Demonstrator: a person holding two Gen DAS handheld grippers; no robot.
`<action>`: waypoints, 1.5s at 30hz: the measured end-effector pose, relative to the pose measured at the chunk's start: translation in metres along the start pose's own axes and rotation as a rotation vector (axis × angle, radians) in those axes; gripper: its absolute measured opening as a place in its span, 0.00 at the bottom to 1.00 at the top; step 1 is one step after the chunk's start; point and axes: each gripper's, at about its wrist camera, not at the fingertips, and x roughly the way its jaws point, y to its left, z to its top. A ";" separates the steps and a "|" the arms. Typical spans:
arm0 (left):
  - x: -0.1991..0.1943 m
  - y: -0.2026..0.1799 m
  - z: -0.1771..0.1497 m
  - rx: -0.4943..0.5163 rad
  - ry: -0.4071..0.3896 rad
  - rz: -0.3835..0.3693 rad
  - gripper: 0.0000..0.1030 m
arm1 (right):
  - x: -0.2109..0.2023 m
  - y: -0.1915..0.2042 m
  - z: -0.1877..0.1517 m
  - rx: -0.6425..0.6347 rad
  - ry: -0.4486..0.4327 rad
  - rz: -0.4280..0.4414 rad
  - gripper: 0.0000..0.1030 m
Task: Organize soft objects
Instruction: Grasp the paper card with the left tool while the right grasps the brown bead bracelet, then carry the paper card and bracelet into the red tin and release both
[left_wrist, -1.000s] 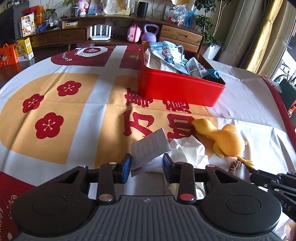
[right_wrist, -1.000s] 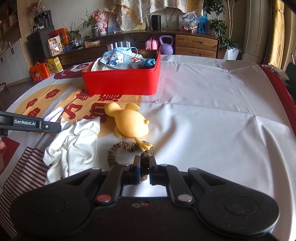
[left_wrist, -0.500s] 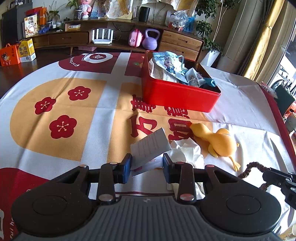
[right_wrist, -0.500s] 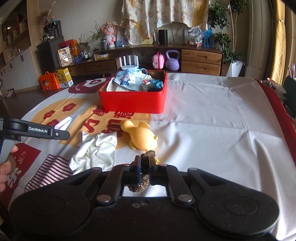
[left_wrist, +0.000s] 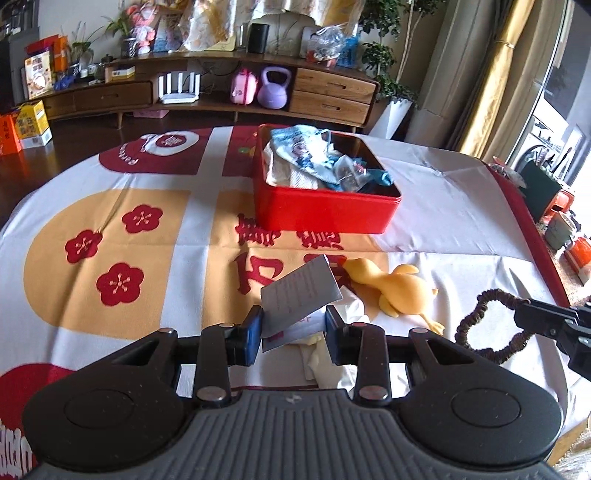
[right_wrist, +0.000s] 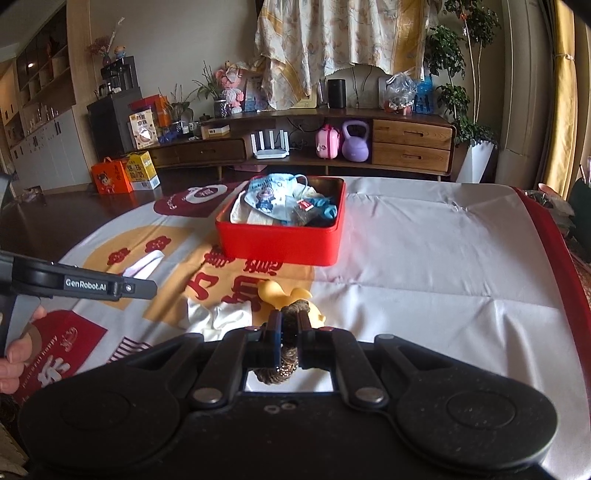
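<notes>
White cloth (left_wrist: 436, 214) printed in red and orange covers the table we work over, and its right half lies bare and open, running out to a red border (right_wrist: 554, 258) at the far right edge; the left part carries the orange panel with red flowers (left_wrist: 120, 282) and is also free of things. Beyond the far edge we see dark floor and a long wooden sideboard (right_wrist: 410, 144) with a purple kettlebell (right_wrist: 355, 142), a pink case (right_wrist: 327, 141) and a white router (right_wrist: 269, 144) on its lower shelf. The red tin (left_wrist: 325, 212) stands near the middle of the cloth, its soft contents reaching about to the rim. Nearer us, the yellow duck (left_wrist: 395, 284) lies on its side beside a crumpled white cloth piece (right_wrist: 218, 317), both between us and the tin. Our left gripper (left_wrist: 293, 334) is clamped on a grey card (left_wrist: 301, 290) with a white packet behind it, lifted clear of the table. Our right gripper (right_wrist: 290, 325) is pinched tight on a brown scrunchie (left_wrist: 484, 325), which hangs off the table as a loop. A hand (right_wrist: 16, 354) shows at the left edge of the right view.
</notes>
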 end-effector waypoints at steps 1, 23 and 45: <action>-0.002 -0.002 0.002 0.008 -0.001 -0.004 0.33 | -0.001 0.000 0.004 -0.001 -0.002 0.002 0.07; -0.011 -0.036 0.081 0.164 -0.099 -0.049 0.33 | 0.008 -0.007 0.097 -0.053 -0.114 0.014 0.07; 0.075 -0.045 0.140 0.219 -0.073 -0.001 0.33 | 0.094 -0.032 0.156 -0.012 -0.131 0.014 0.07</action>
